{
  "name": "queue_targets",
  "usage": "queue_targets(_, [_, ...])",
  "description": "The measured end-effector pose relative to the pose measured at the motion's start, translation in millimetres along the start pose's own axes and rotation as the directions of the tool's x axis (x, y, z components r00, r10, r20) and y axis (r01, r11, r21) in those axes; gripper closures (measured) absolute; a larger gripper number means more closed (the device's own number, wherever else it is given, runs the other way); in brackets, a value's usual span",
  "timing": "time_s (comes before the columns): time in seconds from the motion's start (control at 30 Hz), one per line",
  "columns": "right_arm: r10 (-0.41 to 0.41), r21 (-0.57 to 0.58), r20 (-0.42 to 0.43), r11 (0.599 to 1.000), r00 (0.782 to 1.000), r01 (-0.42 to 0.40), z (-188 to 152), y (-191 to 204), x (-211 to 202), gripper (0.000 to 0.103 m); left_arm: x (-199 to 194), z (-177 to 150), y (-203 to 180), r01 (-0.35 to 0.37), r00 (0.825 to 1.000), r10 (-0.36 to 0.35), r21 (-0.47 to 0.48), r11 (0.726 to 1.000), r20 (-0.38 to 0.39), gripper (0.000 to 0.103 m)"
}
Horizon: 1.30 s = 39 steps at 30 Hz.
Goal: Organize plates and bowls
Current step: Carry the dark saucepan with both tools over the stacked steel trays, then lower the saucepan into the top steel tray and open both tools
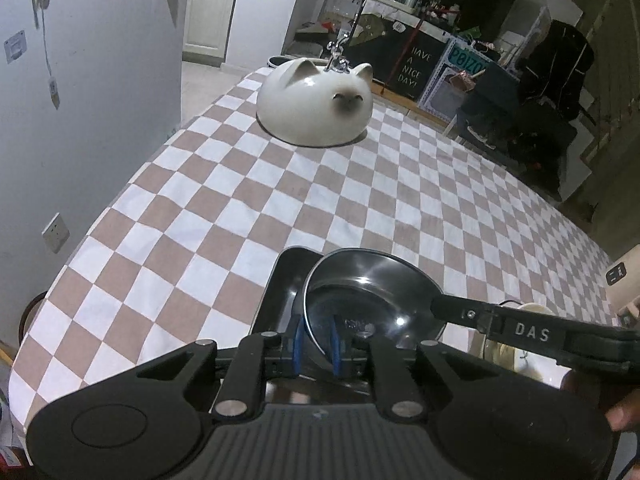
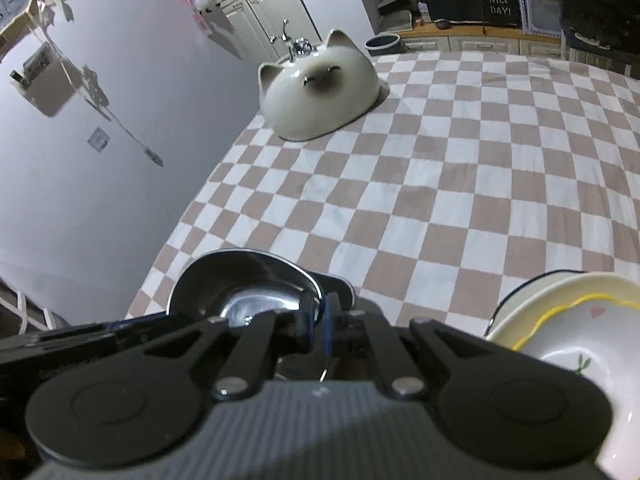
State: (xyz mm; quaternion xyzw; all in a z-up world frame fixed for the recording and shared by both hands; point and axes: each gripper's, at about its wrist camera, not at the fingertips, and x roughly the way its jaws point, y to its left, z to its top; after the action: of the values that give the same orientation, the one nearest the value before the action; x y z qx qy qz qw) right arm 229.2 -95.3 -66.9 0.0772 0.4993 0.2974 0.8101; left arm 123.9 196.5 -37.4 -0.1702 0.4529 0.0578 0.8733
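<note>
A steel bowl [image 1: 372,292] sits in a black rectangular tray [image 1: 280,280] at the near edge of the checked tablecloth. My left gripper [image 1: 316,344] straddles the bowl's near rim, one blue pad outside and one inside, with a thin gap showing on each side. My right gripper [image 2: 319,328] is shut on the opposite rim of the bowl [image 2: 240,280]; its black finger [image 1: 452,312] reaches in from the right. A white cat-faced bowl [image 1: 316,108] [image 2: 320,96] lies upside down at the table's far end.
A stack of cream and white dishes [image 2: 560,320] stands right of the tray, partly seen behind the right gripper [image 1: 520,352]. A white wall [image 1: 80,120] runs along the table's left edge. Checked cloth [image 1: 320,200] lies between tray and cat bowl. A hand [image 1: 624,416] shows at lower right.
</note>
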Motion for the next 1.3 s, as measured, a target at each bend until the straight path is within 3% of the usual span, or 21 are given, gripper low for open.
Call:
queue_targets(0.1, [-0.012,-0.008,-0.006,1.0,1.0,0.012,-1.9,2.4,2.8,0.096,3.4,-0.4,1.2,-0.013,1.0,0.013,0.006,1.0,-0.014,0.086])
queue_targets(0.2, [-0.023,-0.027,-0.007,0.999,1.0,0.023,-1.5,8.6,9.4,0.096,8.0,-0.3,-1.3,-0.027,0.999,0.028,0.021,0.999,-0.03,0.076])
queue_targets(0.97, [-0.023,-0.03,-0.023,0.999,0.999,0.022,5.9,8.4,33.4,0.096,31.4,-6.0,-9.1,-0.066,0.991,0.075,0.084,0.994,-0.108,0.066])
queue_targets(1.3, [-0.021,-0.001,-0.037,1.0,0.999,0.021,7.1,5.2,41.3,0.09,35.2,-6.8,-10.3,-0.059,0.991,0.07,0.096,0.994,-0.116,0.066])
